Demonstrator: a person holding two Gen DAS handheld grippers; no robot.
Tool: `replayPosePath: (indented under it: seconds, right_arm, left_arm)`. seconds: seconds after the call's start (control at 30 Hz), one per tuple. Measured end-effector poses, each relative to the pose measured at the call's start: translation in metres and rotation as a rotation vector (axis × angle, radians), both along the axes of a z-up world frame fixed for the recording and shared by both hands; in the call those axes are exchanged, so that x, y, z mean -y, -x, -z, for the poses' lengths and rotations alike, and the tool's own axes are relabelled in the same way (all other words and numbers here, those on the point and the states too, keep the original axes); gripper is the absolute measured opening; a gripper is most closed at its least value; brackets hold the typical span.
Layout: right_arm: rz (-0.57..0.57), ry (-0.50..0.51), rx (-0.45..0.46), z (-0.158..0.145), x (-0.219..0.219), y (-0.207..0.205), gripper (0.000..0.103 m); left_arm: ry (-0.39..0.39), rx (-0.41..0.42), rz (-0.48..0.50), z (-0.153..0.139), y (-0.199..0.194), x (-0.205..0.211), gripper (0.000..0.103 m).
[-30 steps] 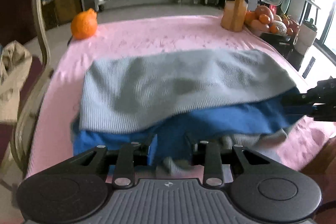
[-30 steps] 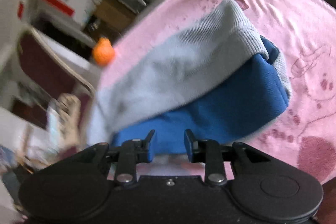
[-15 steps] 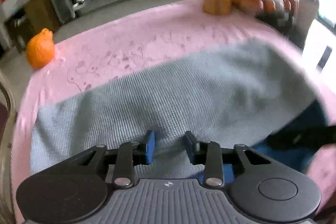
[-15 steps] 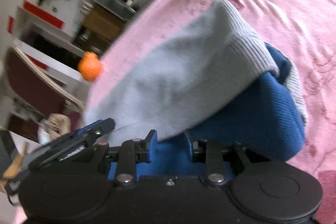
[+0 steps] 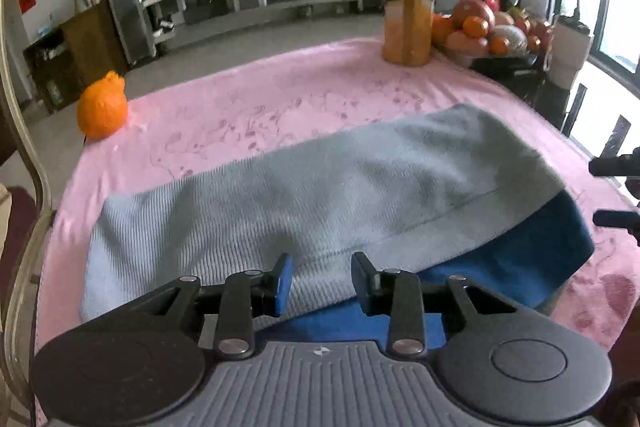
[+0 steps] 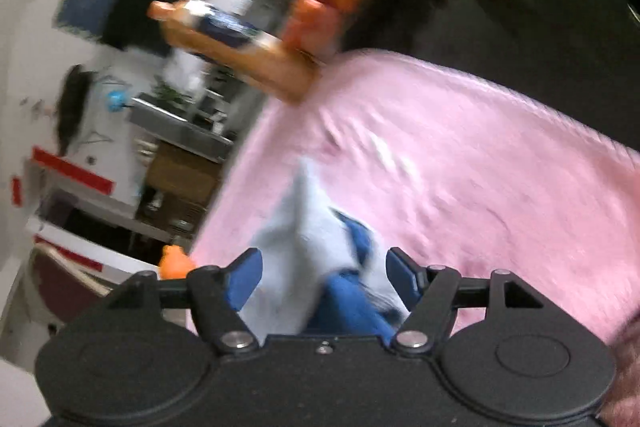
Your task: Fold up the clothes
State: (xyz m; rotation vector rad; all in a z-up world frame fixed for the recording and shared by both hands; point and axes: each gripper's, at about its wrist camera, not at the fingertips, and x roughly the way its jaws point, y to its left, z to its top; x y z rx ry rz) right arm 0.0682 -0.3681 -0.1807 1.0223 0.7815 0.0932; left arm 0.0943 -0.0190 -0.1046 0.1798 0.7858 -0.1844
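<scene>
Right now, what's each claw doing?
Left claw: open, over the grey-and-blue garment, holding nothing.
Right claw: open, garment between its fingers.

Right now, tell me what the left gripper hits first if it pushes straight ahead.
The left gripper, jaws open, would most likely meet the grey sweater first: its fingertips already sit at the near hem. Whether they touch it is unclear.

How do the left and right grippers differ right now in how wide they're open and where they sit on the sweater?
The left gripper has a narrower gap and sits over the near long edge of the grey and blue sweater; the right gripper is spread wider at the sweater's end, with bunched cloth between its fingers. The left view is sharp, while the right view is blurred and tilted. Both are open, neither clamping, over the pink cloth.
</scene>
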Motion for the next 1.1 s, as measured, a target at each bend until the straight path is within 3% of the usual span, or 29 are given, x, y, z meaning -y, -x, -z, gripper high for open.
replayPosePath:
  seconds: [0.1,0.4,0.53,0.57,0.7,0.87,0.93,1.0,1.1]
  right_arm:
    - [-0.029,0.03,-0.036,0.007,-0.008,-0.01,0.068]
    - [-0.081,0.169,-0.01,0.01,-0.035,-0.035,0.068]
    - [-0.11,0.309,-0.001,0.006,-0.055,-0.039,0.061]
    - [-0.115,0.346,-0.001,0.005,-0.059,-0.039,0.057]
    - [-0.106,0.388,0.005,0.004,-0.064,-0.035,0.057]
    - [-0.147,0.443,0.003,0.0,-0.072,-0.039,0.063]
    - [-0.124,0.434,-0.001,-0.001,-0.072,-0.038,0.053]
    - [-0.101,0.424,-0.004,-0.003,-0.072,-0.037,0.034]
    - [-0.076,0.44,0.01,-0.015,-0.078,-0.033,0.027]
  left_arm:
    - [0.013,-0.018,-0.007,0.002,0.0,-0.003,0.034]
    - [0.047,-0.026,-0.002,0.001,0.001,-0.01,0.034]
    - [0.099,-0.012,-0.008,-0.006,0.0,-0.017,0.034]
    - [0.091,-0.017,-0.003,-0.004,-0.002,-0.015,0.034]
    - [0.051,-0.04,0.024,0.006,-0.008,-0.005,0.03]
    - [0.001,-0.069,0.056,0.019,-0.015,0.008,0.03]
    - [-0.019,-0.08,0.069,0.024,-0.018,0.013,0.03]
    - [-0.039,-0.091,0.082,0.029,-0.021,0.018,0.03]
    - [-0.049,-0.09,0.086,0.03,-0.021,0.019,0.029]
